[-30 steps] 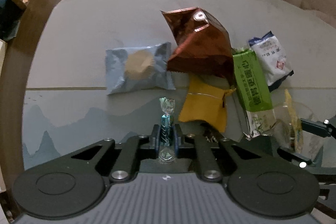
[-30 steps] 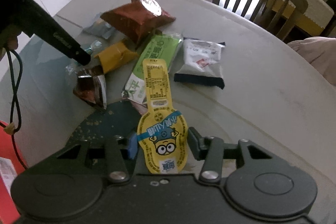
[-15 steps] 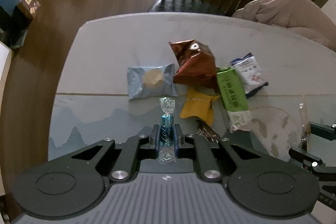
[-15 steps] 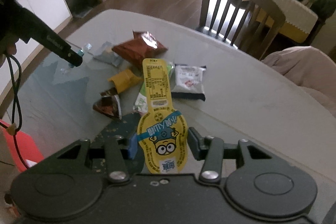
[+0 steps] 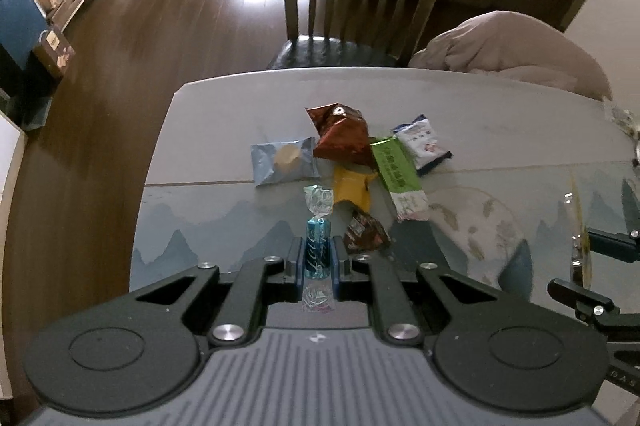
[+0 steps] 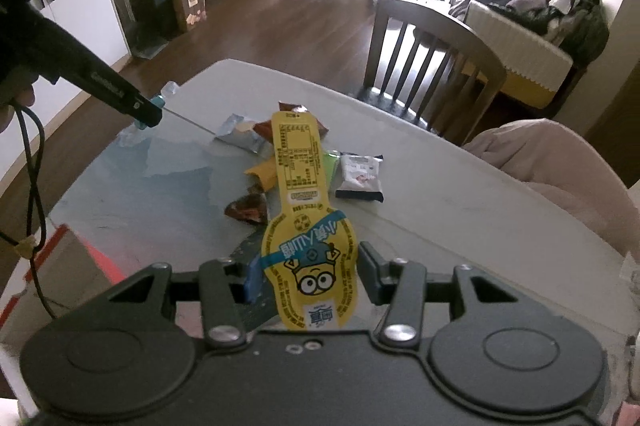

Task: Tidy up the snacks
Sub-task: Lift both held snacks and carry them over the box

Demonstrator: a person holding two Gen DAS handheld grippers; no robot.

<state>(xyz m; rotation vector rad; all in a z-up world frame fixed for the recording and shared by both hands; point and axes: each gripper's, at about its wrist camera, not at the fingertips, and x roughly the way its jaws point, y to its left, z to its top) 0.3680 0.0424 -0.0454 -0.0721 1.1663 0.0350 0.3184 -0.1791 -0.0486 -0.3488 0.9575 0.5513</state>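
My left gripper [image 5: 316, 246] is shut on a small blue wrapped candy [image 5: 317, 246], held well above the table [image 5: 224, 130]. In the right wrist view that left gripper [image 6: 150, 112] shows at the left with the candy [image 6: 160, 101] at its tip. My right gripper [image 6: 310, 276] is shut on a long yellow cartoon-print packet [image 6: 300, 186], also held high. On the table lie a red-brown bag [image 5: 340, 136], a grey-blue cake packet [image 5: 284, 162], a yellow pouch [image 5: 352, 186], a green bar [image 5: 394, 170], a white packet [image 5: 422, 142] and a dark brown packet [image 5: 364, 232].
A wooden chair [image 5: 352, 6] stands at the table's far side, with a pinkish cloth heap [image 5: 512, 54] beside it. A red-and-white box [image 6: 80, 266] sits at the near left corner. The near half of the table carries a mountain-print mat [image 5: 208, 226].
Both grippers have risen away from the table with their snacks still held, so the table and the pile look smaller and farther. The pile itself has not moved.
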